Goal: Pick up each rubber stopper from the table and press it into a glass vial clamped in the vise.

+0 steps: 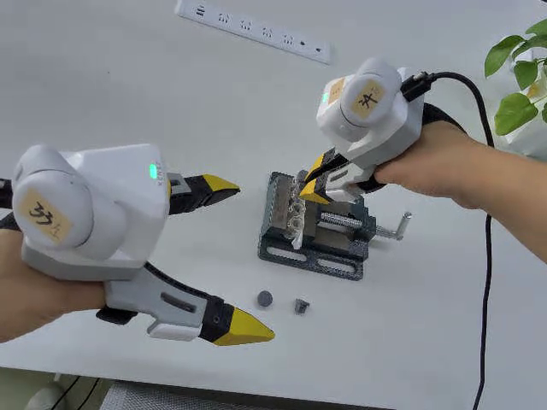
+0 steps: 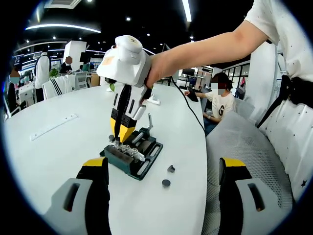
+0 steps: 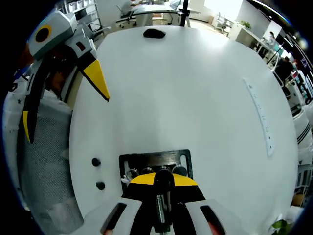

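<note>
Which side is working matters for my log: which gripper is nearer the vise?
Right. The right gripper sits directly over the vise, jaws down at the vials; the left gripper hangs open beside it, apart.

Head view looks steeply down on the vise (image 1: 312,243), mid-frame. Left gripper view faces it across the table (image 2: 58,147) from farther off. Right gripper view hangs close above it, bottom centre.

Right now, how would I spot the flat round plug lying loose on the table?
Find the dark vise in the middle of the white table. On the bare tabletop just off its base, on the person's side, lie two small grey stoppers close together. Yours is the round stopper, a plain flat disc, while the other stopper beside it looks blocky and uneven.
</note>
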The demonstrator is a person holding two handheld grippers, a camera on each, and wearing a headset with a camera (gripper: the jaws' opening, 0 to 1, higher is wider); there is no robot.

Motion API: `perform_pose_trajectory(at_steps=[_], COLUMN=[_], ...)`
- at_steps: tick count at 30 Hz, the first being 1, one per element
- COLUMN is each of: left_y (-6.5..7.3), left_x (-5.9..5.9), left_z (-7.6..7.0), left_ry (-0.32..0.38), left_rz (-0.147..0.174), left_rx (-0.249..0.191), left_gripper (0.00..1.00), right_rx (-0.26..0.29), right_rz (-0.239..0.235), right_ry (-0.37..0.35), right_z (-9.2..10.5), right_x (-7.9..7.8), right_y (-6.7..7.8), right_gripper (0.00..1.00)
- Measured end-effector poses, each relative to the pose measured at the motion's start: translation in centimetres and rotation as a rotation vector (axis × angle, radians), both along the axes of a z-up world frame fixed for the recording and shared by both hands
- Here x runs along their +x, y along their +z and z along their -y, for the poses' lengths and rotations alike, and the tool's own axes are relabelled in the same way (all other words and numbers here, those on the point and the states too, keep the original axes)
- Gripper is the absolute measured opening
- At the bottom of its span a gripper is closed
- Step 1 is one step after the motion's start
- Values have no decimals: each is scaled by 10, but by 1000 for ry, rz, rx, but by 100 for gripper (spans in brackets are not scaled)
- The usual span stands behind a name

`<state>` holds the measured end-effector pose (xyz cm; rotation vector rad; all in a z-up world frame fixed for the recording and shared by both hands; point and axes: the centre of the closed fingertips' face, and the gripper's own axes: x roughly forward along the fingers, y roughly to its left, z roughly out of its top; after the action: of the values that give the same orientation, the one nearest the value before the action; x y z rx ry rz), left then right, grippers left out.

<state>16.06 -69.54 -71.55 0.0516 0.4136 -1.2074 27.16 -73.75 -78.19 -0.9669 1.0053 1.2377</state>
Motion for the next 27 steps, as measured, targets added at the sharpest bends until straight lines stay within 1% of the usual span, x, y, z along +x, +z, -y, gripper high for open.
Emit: perform_pose_trajectory(at_steps=[6, 9, 15, 19, 23, 27], left_y=[1, 2, 2, 3, 4, 4], left_x=[1, 0, 0, 1, 1, 0], left_z=[2, 3, 3, 5, 5, 5], left_ry=[-2, -3, -3, -4, -5, -4], left_rz=[-1, -2, -4, -2, 0, -2], left_rx=[-6, -10, -10, -12, -11, -9], left_gripper=[93, 93, 92, 92, 92, 92], right_rx=[-15, -16, -32, -17, -11, -4], right_rz=[-10, -19, -12, -13, 2, -1], right_ry=[10, -1, 8, -7, 16, 12], right_z=[0, 0, 0, 0, -1, -1], right_x=[2, 2, 2, 2, 2, 3], right_y=[-1, -1, -2, -2, -2, -2], right_gripper=[5, 5, 5, 6, 6, 7])
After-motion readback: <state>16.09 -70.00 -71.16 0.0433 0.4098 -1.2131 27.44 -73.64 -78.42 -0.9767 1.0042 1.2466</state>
